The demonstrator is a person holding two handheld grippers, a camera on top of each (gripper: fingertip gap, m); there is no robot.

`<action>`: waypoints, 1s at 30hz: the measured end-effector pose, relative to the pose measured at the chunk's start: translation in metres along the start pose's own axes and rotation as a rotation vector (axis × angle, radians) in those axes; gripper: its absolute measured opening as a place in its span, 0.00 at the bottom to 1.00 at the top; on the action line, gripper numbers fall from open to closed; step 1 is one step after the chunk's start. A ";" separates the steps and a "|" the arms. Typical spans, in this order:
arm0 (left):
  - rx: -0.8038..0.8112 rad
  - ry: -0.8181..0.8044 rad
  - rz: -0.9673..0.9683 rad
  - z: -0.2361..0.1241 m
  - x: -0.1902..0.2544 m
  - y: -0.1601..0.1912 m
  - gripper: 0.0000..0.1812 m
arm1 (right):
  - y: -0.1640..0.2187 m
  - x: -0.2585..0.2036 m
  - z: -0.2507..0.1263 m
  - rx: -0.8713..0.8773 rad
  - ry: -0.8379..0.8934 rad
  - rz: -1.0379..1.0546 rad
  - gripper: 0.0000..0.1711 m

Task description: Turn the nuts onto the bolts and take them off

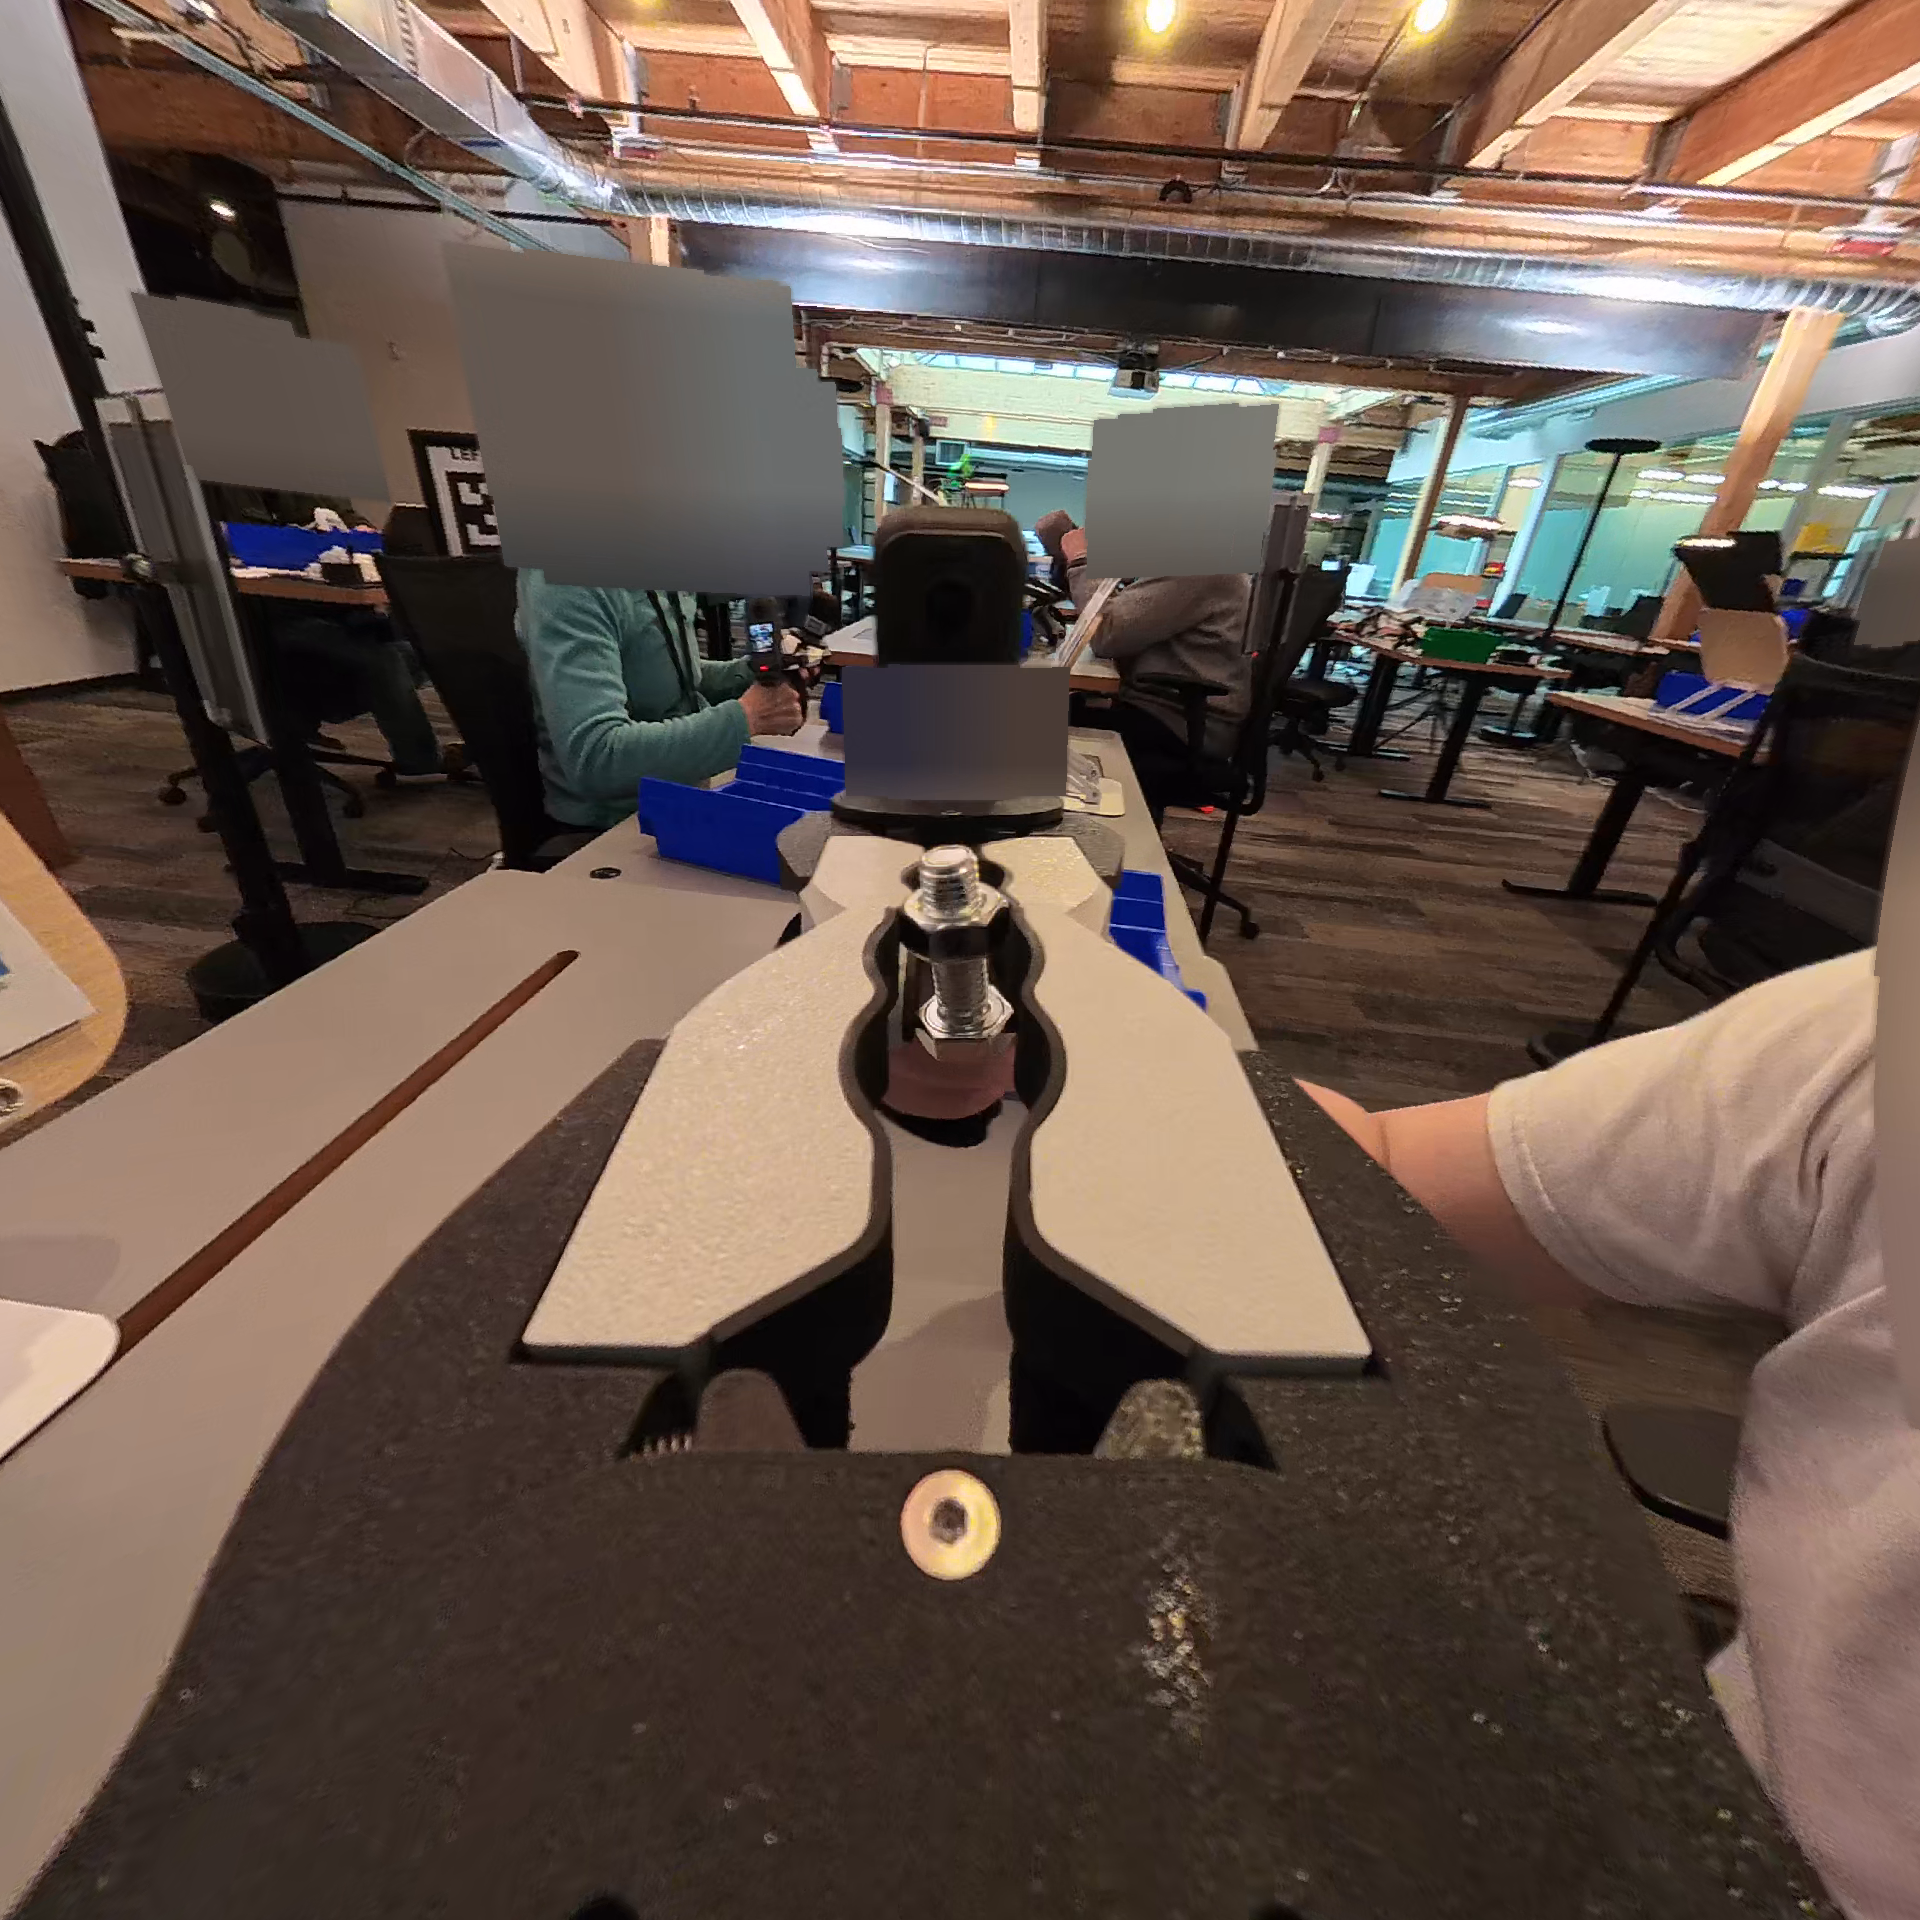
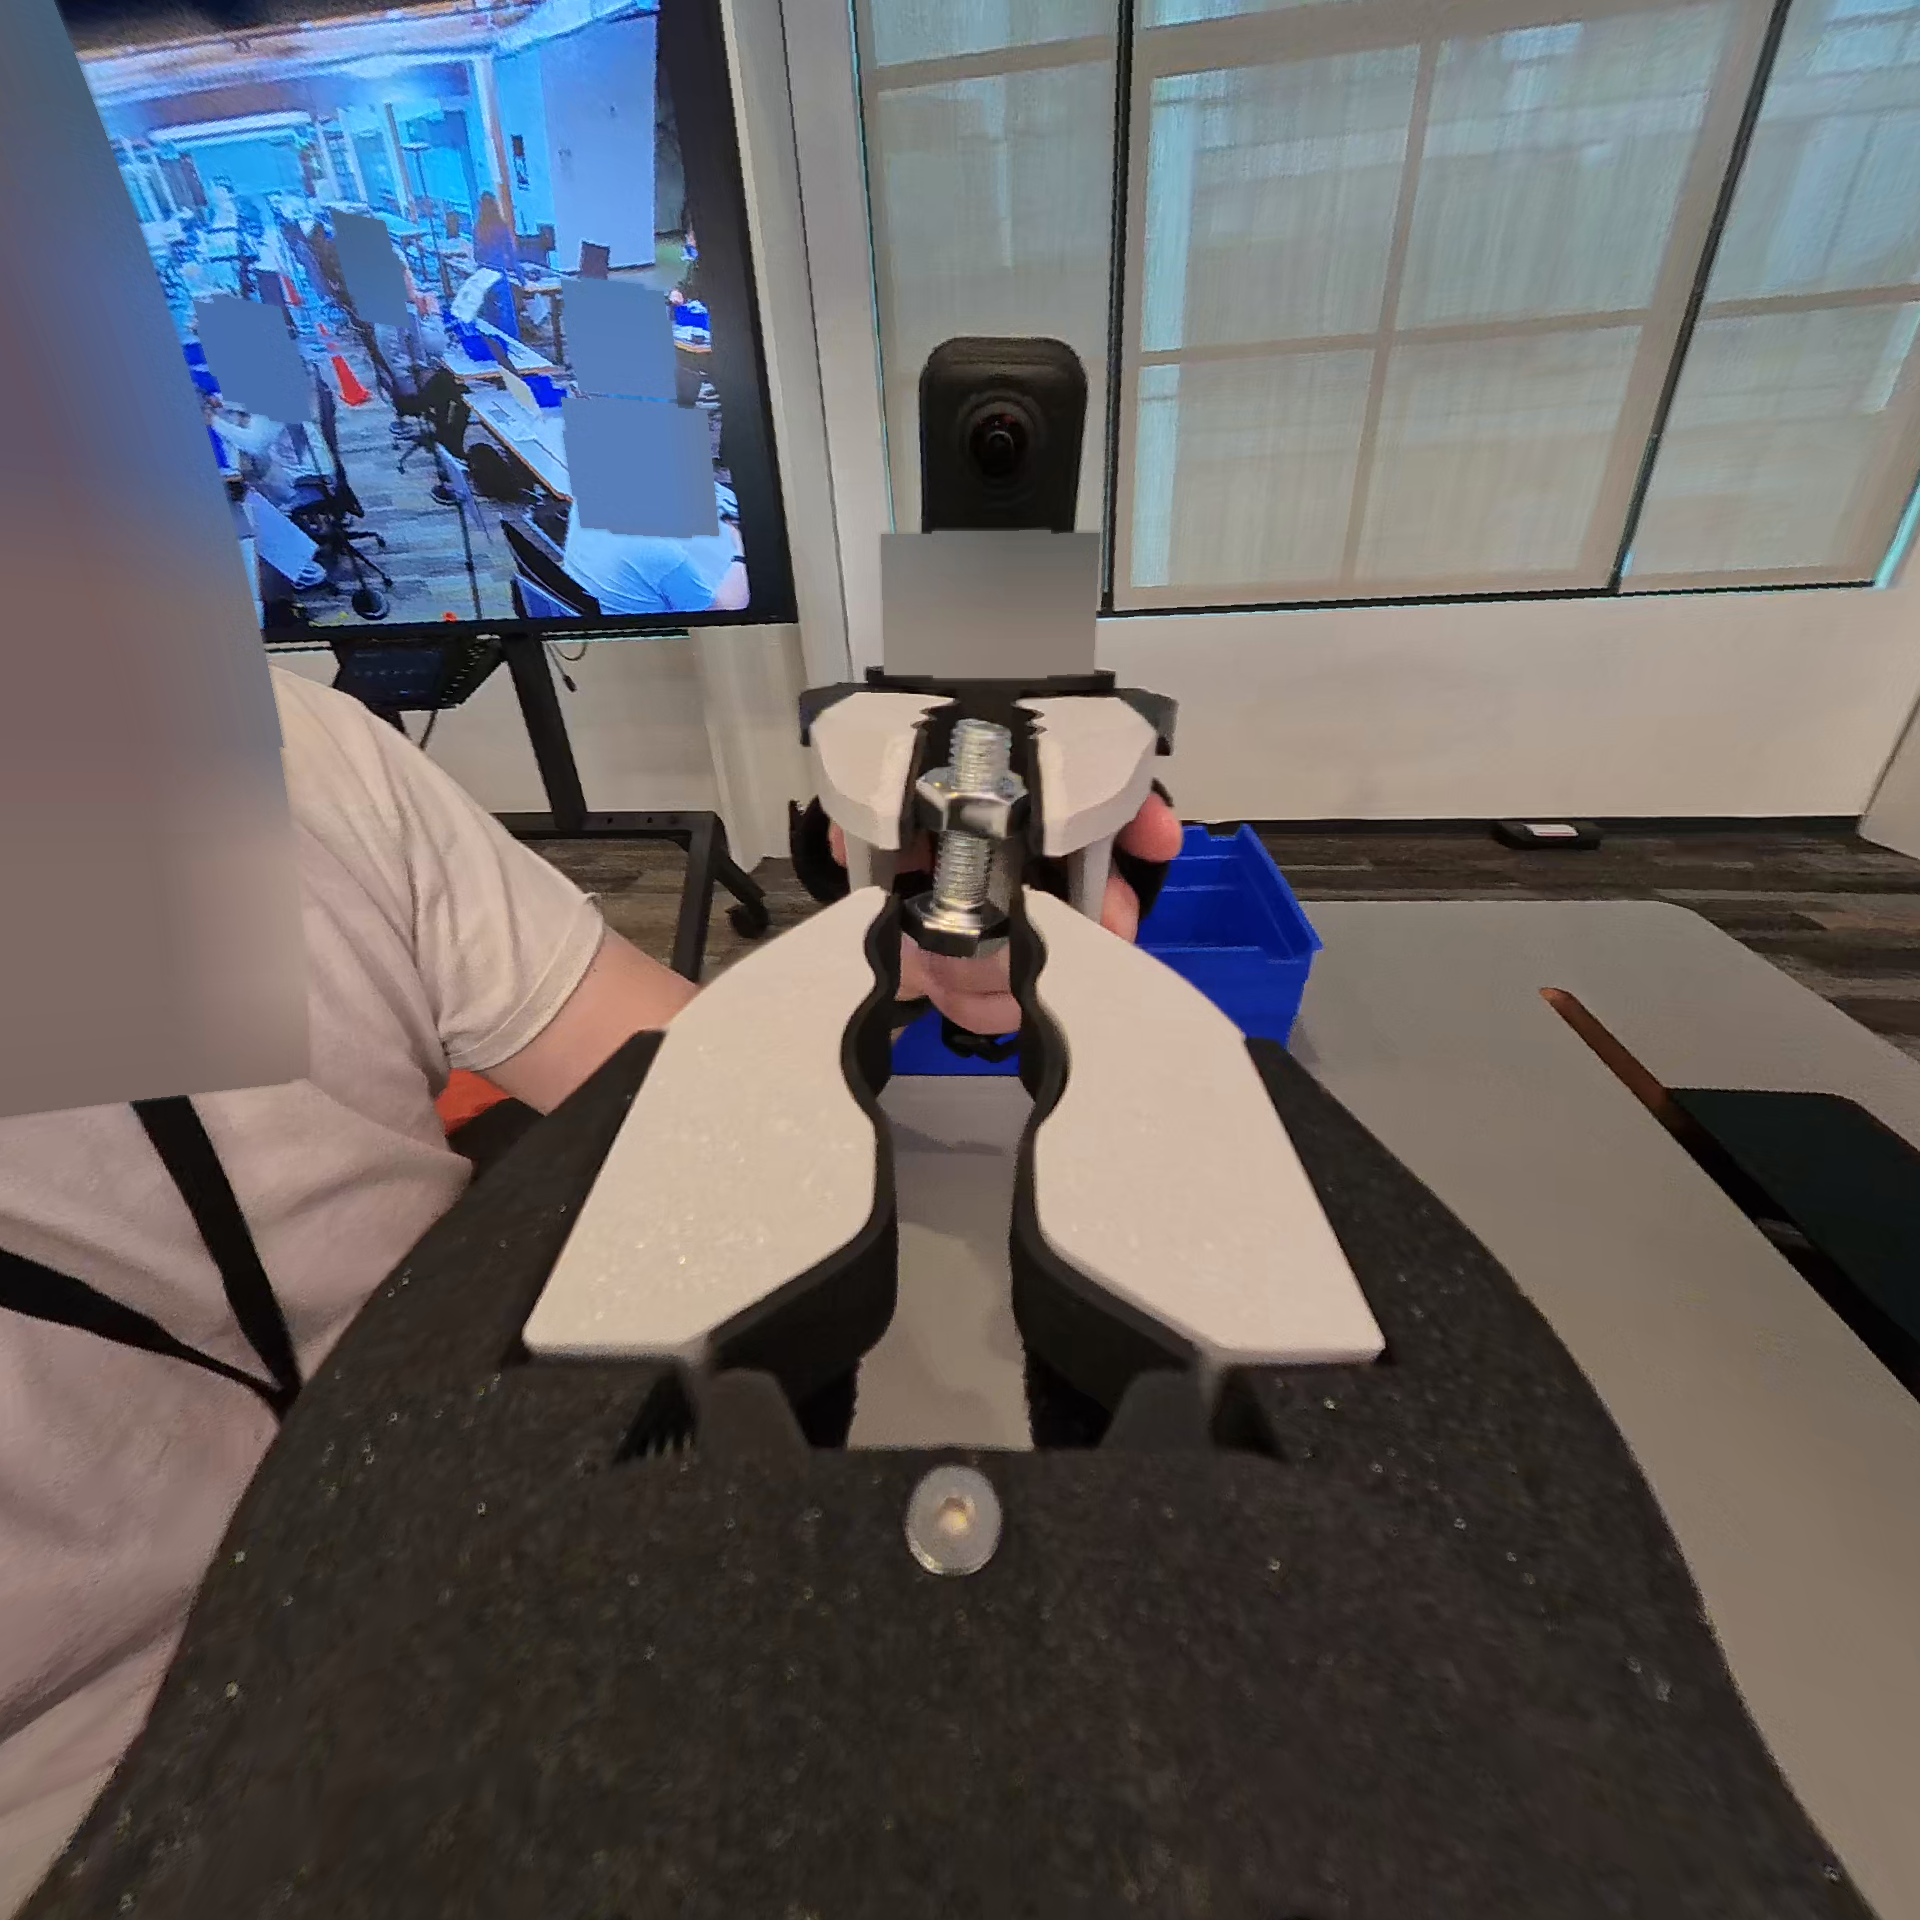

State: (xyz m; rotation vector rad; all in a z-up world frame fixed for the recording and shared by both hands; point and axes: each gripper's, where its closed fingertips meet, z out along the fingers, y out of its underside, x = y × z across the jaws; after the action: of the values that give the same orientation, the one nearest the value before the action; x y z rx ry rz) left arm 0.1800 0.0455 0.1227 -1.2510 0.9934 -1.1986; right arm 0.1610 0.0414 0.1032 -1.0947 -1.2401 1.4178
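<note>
Bolt (image 1: 954, 961) held between my two grippers at the centre of both wrist views, raised above the grey table (image 1: 312, 1091). In the left wrist view my left gripper (image 1: 958, 1029) is nearly closed, its white fingers (image 1: 769, 1132) pinching the hex piece nearest that camera, which I take for the bolt's head, in the dark-lined notch near the tips. Farther up the thread sits a nut (image 1: 953, 923), and my right gripper (image 1: 951, 894), facing me with its camera at frame centre, has its tips drawn in around that nut.

From the right wrist view the same pairing reads in reverse: my right gripper (image 2: 954, 914) is closed to a narrow gap around the near hex piece, the nut (image 2: 953, 923), while the left gripper (image 2: 971, 800) opposite clamps the far hex (image 2: 971, 798) of the bolt (image 2: 964, 842), with the threaded end poking out past it. A hand (image 2: 1132, 862) shows behind the left gripper. A blue bin (image 2: 1226, 935) stands on the table at centre right, and a large screen (image 2: 416, 312) fills the upper left. A person in a white T-shirt (image 2: 416, 883) sits at the left edge.
</note>
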 end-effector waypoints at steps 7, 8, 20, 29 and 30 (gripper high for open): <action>0.027 -0.053 0.026 -0.007 -0.006 -0.008 0.10 | -0.006 0.008 0.006 -0.021 0.168 -0.112 0.11; 0.031 -0.053 0.023 -0.008 -0.006 -0.009 0.10 | -0.007 0.008 0.006 -0.021 0.178 -0.118 0.11; 0.033 -0.086 0.013 -0.007 -0.013 -0.006 0.10 | -0.003 0.014 0.005 0.010 0.155 -0.058 0.11; -0.108 -0.134 0.058 -0.008 -0.028 0.021 0.10 | 0.000 0.022 -0.016 -0.061 0.193 -0.052 0.13; -0.127 -0.149 0.063 -0.007 -0.032 0.026 0.11 | 0.000 0.024 -0.019 -0.071 0.212 -0.051 0.12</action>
State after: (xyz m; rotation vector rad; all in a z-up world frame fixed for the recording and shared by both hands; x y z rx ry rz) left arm 0.1712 0.0749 0.0936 -1.3772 1.0032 -0.9912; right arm 0.1752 0.0681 0.1003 -1.2198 -1.1645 1.1943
